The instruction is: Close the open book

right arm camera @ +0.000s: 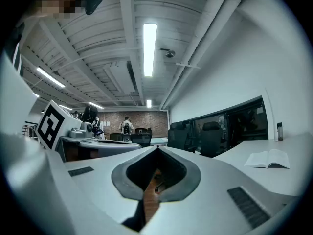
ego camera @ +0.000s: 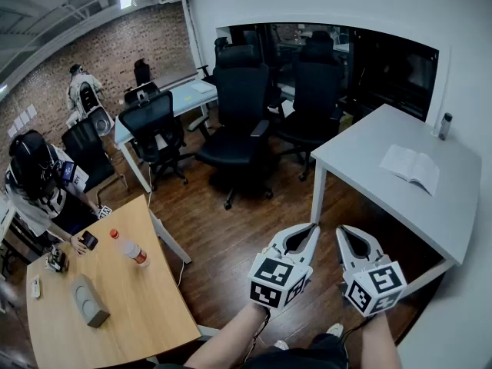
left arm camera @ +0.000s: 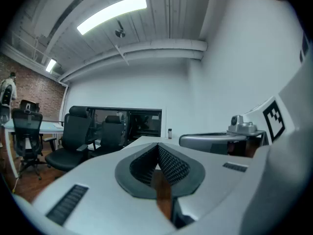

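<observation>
An open book lies flat, pages up, on the white table at the right; the right gripper view shows the book at its right edge. Both grippers hang over the wooden floor in front of that table, well short of the book. My left gripper is shut, its tips meeting with nothing between them, seen again as the left gripper. Beside it, my right gripper is shut and empty too, the same right gripper pointing level.
A small dark bottle stands at the white table's far corner. Black office chairs crowd the floor behind. At the left, a wooden table carries a drink bottle and a grey box; a seated person holds a phone.
</observation>
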Available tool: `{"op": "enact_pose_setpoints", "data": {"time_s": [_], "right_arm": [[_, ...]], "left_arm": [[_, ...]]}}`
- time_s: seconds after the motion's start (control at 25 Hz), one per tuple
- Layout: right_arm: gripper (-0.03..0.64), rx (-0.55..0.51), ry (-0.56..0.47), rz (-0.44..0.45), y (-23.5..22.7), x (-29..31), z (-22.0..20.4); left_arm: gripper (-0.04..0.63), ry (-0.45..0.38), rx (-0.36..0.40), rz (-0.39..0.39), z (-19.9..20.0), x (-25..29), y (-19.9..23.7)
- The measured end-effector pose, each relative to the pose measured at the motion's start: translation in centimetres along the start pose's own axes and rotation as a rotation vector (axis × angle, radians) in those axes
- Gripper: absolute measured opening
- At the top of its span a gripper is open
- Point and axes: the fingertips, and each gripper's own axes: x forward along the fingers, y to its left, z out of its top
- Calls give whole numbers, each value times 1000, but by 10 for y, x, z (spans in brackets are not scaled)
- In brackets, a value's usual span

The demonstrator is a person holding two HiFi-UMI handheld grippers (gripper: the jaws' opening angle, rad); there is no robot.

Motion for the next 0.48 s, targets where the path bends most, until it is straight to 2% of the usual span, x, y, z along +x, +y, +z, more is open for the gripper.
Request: {"op": "enact_pose_setpoints", "data": {"time_s": [0.24, 0.48], "right_arm": [[6, 5, -1, -23, -58, -4, 0], [6, 43, -1, -102, -134, -14, -2]], "left_arm": [[5, 14, -2, -39, 0, 52, -18], [5, 42, -5, -113, -5, 121, -49]]}}
